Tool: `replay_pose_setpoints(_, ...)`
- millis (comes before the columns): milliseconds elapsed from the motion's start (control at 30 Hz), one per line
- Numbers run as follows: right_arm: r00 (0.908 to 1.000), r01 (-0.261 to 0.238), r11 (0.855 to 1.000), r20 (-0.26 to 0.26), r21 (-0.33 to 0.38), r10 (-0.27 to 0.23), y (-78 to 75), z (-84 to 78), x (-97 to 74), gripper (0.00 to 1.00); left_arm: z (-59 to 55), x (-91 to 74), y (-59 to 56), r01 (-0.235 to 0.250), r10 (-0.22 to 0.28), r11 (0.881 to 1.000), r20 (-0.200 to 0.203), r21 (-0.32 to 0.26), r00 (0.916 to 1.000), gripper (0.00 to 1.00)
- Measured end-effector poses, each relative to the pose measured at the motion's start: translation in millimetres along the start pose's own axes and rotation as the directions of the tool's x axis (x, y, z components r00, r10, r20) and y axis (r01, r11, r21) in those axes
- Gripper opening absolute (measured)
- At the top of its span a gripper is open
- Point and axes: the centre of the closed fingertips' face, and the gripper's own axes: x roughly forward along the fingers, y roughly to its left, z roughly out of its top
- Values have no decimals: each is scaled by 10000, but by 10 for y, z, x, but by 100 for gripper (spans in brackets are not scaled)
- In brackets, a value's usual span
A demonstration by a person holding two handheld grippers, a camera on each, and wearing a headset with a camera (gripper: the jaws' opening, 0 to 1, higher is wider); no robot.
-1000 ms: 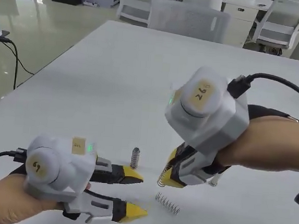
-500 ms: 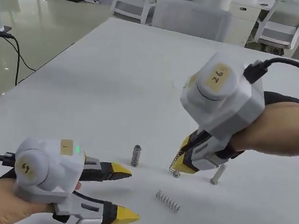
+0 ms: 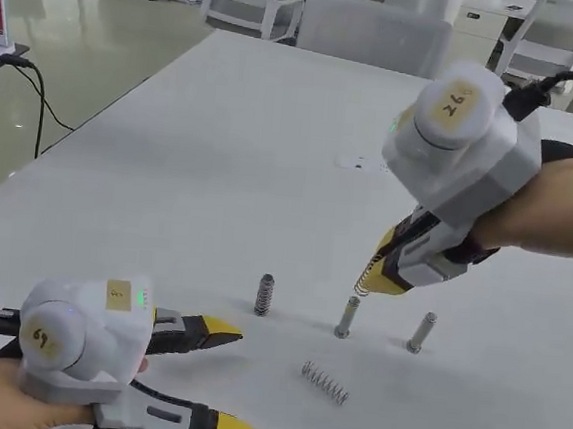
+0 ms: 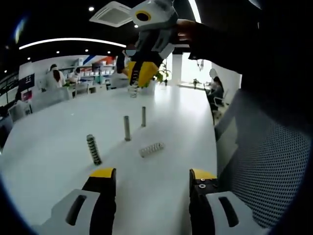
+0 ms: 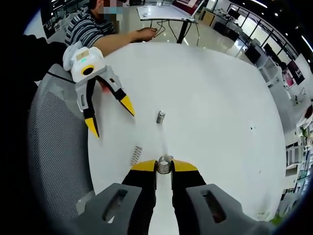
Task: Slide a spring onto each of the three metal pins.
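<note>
White and wide, the surface (image 3: 150,162) runs from me toward grey office chairs (image 3: 373,31) past its far edge, and three metal pins stand upright in a row toward its near edge. The sprung pin (image 3: 264,294), at the end of the row toward the left edge, already wears a coil. The middle pin (image 3: 346,317) and the end pin (image 3: 420,332) toward the right edge are bare. My right claw (image 3: 387,274) is closed on the held spring (image 3: 364,277), pinching its upper part so the coil hangs out below the yellow tips. In the right gripper view its round mouth sits between the jaws. The coming move turns on that spring: its lower end is just above the top of the middle pin, a touch toward the far right corner. Its long axis leans, upper end toward my hand, while the pin stands straight. I judge I must bring the coil nearer upright and centre its mouth over the pin tip before lowering, or the wire may catch and buckle. A loose spring (image 3: 325,383) lies flat on the near-edge side of the middle pin, apart from it. My left claw (image 3: 239,384) is open and empty, low by the near edge, jaws pointing at the row. The right one is plainly nearer the bare pin, so this step is its work.
</note>
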Motion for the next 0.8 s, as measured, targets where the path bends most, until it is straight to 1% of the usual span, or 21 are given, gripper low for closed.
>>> replay_pose_setpoints(100,9999,35,10000,-120,33,-35,-53,-19,35,8,4,-5,-14,-31,31,10000,29,-27,10000,56)
replay_pose_setpoints(200,9998,-56,10000,-209,77,58,-69,-38,96,8,16,-11,-29,-40,40,10000,77,-25,10000,57)
replay_pose_setpoints(300,9990,-44,10000,-447,9,44,-88,-73,170,8,24,-13,-34,-56,57,10000,119,-29,9999,59)
replay_pose_setpoints(533,9976,-332,9994,-607,105,337,-63,-91,312,8,32,-18,-31,-122,124,9999,172,-70,9998,61)
replay_pose_setpoints(700,9964,-397,9991,-750,133,406,-70,-118,375,8,23,-24,-33,-115,115,9999,135,-44,9998,60)
replay_pose_setpoints(800,9961,-455,9988,-752,185,468,-75,-121,390,8,20,-27,-30,-132,132,9999,138,-43,9998,60)
